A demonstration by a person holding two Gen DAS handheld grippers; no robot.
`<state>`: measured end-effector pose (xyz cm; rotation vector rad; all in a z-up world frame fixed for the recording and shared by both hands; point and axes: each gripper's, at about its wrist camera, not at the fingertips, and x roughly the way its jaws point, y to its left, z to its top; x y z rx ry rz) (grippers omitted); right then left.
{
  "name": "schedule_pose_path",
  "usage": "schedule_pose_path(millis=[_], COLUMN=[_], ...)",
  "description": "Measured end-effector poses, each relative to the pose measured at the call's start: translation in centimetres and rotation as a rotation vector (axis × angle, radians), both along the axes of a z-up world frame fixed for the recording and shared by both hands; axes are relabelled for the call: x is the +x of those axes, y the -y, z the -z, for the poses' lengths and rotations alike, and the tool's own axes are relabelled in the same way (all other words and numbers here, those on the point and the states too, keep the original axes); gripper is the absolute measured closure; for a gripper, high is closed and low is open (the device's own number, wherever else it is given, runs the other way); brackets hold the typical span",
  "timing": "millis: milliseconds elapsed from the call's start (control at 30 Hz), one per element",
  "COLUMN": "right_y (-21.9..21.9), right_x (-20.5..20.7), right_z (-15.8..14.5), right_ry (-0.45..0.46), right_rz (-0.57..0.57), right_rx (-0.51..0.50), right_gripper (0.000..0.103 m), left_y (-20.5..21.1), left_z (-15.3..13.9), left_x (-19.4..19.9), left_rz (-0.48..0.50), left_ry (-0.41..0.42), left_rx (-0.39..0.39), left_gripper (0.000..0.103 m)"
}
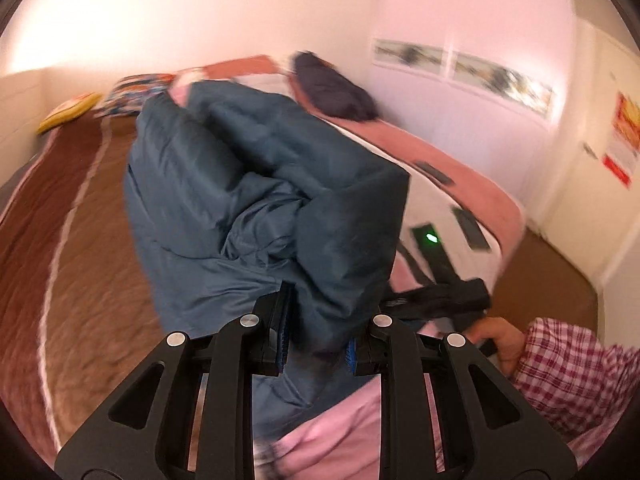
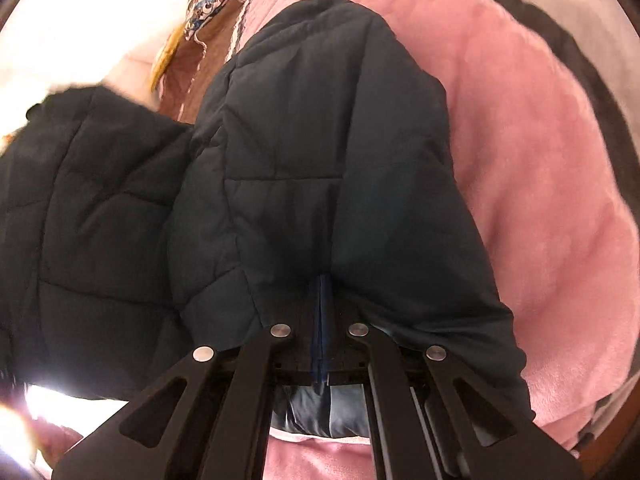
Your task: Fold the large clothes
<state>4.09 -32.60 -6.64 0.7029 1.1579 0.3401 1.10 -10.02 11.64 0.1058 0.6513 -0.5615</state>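
Jacket (image 2: 320, 140) bulk hides both pinching claws, left (image 1: 316, 344) and right (image 2: 320, 340).

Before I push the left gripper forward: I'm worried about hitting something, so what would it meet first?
The left gripper already has the teal puffer jacket bunched between its fingers, so it would meet more jacket; the bed likely lies beyond.

Your left gripper (image 1: 316, 332) is gaping partway around fabric; your right gripper (image 2: 322, 328) is pinching tight.

left gripper (image 1: 316, 344) matte black linkage arms, silver pivot screws, blue finger pads, right gripper (image 2: 322, 336) same build, bare-skinned hand (image 1: 500, 340), red-white checked sleeve (image 1: 568, 364)
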Motion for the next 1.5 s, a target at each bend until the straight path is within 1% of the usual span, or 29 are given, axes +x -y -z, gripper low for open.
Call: schedule_pose_path(millis=[100,133,233,367,467,533,633,700,767,800,867,933,1000,1067,1100,1133,1200,1233,1300,1333,1367,1433,1500], right_y=[0.5,0.6,1.1,1.7,2.8,4.5,7.3,9.5,10.9,11.0,10.8,9.9,8.7,7.3,6.5,5.8,4.3,4.3,2.4,1.6,0.5,-0.5,-0.8], right_x=[-0.2,-0.4,-0.7,-1.0,-1.8,-3.0,-5.4,-7.4,-9.3,-9.8,-10.8,-11.1,-11.5,-11.6,-10.8,-11.0,-10.9,-10.5,-9.2,-9.1,-8.3,-7.9,-7.4], right_z=[0.3,0.4,1.1,1.7,1.7,1.2,-0.2,-1.7,-3.5,-4.3,-6.3,-8.7,-10.6,-12.2,-12.8,-13.7,-14.4,-13.8,-13.2,-12.9,-12.9,-11.6,-10.2], right_ry=[0.003,0.003,-0.005,-0.022,-0.033,-0.026,0.008,0.035,0.068,0.085,0.129,0.189,0.232,0.278,0.296,0.318,0.335,0.334,0.32,0.311,0.302,0.268,0.223], right_rz=[0.006,0.007,0.01,0.023,0.047,0.076,0.132,0.187,0.232,0.236,0.228,0.195,0.165,0.129,0.113,0.089,0.048,0.033,-0.012,-0.04,-0.053,-0.078,-0.082], right_rx=[0.023,0.032,0.066,0.11,0.145,0.161,0.115,0.052,-0.028,-0.043,-0.062,-0.097,-0.119,-0.135,-0.14,-0.146,-0.156,-0.162,-0.173,-0.191,-0.216,-0.286,-0.339], right_gripper=[0.103,0.103,0.103,0.103,0.103,0.103,0.103,0.103,0.102,0.102,0.102,0.102,0.102,0.102,0.102,0.102,0.102,0.102,0.102,0.102,0.102,0.102,0.102], left_y=[3.6,4.9,6.6,7.2,7.4,7.6,8.2,8.6,8.8,8.8,8.8,8.6,8.3,6.7,5.6,4.7,1.8,0.2,-2.1,-4.0,-5.2,-7.6,-8.1], left_z=[1.8,2.8,5.0,6.9,7.9,8.7,9.9,10.3,10.2,10.0,9.3,8.2,7.0,5.4,4.5,3.8,2.4,1.9,1.3,1.1,1.1,1.4,2.0], left_x=[0.6,0.8,1.6,2.3,2.7,2.6,1.9,1.5,1.0,0.8,0.7,0.6,-0.1,-0.8,-0.8,-1.0,-0.9,-0.6,0.5,0.9,1.2,2.5,4.4], left_rz=[0.074,0.094,0.127,0.134,0.139,0.143,0.152,0.15,0.159,0.163,0.183,0.197,0.22,0.229,0.225,0.215,0.161,0.111,0.022,-0.044,-0.086,-0.17,-0.203], left_ry=[-0.035,-0.059,-0.145,-0.226,-0.259,-0.282,-0.281,-0.27,-0.258,-0.255,-0.272,-0.29,-0.295,-0.287,-0.28,-0.273,-0.258,-0.254,-0.245,-0.234,-0.233,-0.262,-0.287], left_rx=[0.032,0.049,0.054,0.038,0.039,0.048,0.081,0.102,0.115,0.117,0.097,0.061,0.036,0.0,-0.021,-0.037,-0.099,-0.128,-0.167,-0.189,-0.201,-0.241,-0.276], left_gripper=[0.083,0.082,0.08,0.079,0.078,0.077,0.075,0.072,0.06,0.058,0.042,0.039,0.039,0.039,0.039,0.039,0.039,0.039,0.039,0.039,0.039,0.039,0.039])
